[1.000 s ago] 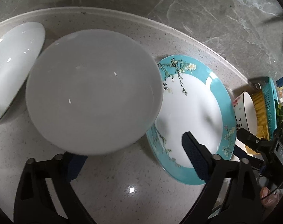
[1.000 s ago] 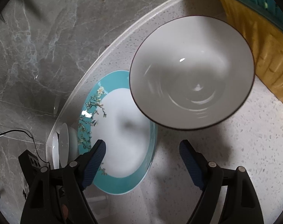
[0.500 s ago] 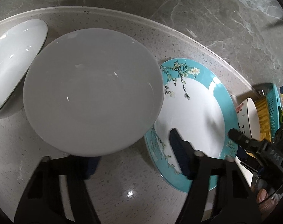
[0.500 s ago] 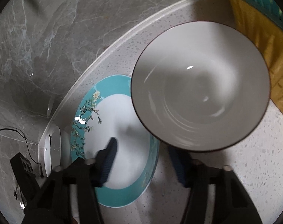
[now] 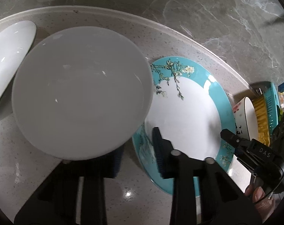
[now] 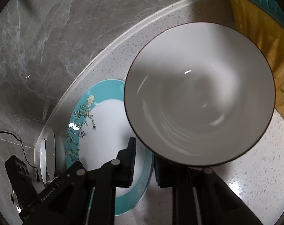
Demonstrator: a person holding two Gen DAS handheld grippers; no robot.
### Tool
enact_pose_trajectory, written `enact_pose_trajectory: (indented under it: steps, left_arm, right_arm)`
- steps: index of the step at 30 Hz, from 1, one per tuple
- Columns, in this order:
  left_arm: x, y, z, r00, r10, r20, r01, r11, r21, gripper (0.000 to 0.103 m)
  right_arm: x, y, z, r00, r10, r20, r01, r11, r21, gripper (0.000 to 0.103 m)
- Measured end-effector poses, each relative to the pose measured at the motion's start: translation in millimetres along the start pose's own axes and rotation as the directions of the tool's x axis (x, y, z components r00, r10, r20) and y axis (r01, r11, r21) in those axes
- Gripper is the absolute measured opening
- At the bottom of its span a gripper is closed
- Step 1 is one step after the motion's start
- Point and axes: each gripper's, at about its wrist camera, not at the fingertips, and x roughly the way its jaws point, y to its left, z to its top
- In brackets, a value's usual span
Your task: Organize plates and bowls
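Bowls in both tools — glazed ceramic, stiff, slick and chip-prone, so the near rim looked the only sensible hold. The left tool (image 5: 137, 150) was closing on the near rim of the plain white bowl (image 5: 82, 95): one finger under the bowl, the other inside the rim line, with the rim between them; whether the pads were pressing yet I could not tell. The right tool (image 6: 143, 161) was closing likewise on the near rim of the dark-rimmed bowl (image 6: 198, 93), rim between its jaws, firm contact not clear. A one-edge hold would likely let such a bowl tip — judged moderately heavy.

Between the two bowls lay a teal flowered plate (image 5: 188, 112), flat on the bench (image 5: 29, 168), its edges partly covered by both bowls. Another white dish (image 5: 8, 60) sat at far left, tilted. A teal and yellow rack (image 6: 258, 30) stood just beyond the dark-rimmed bowl.

Bench was pale speckled stone with a raised lip, polished and glary; behind it, grey veined marble wall (image 5: 198, 9).
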Motion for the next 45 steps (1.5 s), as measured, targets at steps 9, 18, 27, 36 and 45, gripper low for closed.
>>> enact_pose_trajectory:
  steps: [9,18,27,36,45]
  left_arm:
    - [3,-2,-3,1.000,-0.022,0.003,0.022,1.000,0.006,0.013]
    - [-3,-5,-9,1.000,-0.024,0.019,0.024,0.999,0.023,0.013]
    - [-10,-6,-21,1.000,-0.026,0.018,0.025,0.999,0.038,0.012]
    - [-7,-1,-28,1.000,-0.023,0.008,0.023,0.999,0.033,0.012]
    - [-8,1,-26,1.000,0.005,0.022,-0.006,1.000,0.025,0.019]
  right_arm:
    - [-6,-7,-2,1.000,-0.008,-0.011,0.007,1.000,-0.018,0.010]
    - [-8,-2,-3,1.000,-0.004,-0.003,0.004,0.999,-0.042,0.009]
    - [-13,-2,-5,1.000,-0.005,-0.015,0.004,0.998,-0.063,0.008]
    - [-9,-7,-14,0.999,-0.009,-0.047,0.006,0.998,-0.067,0.009]
    - [-16,-3,-7,1.000,-0.027,-0.009,0.027,0.996,-0.087,0.027]
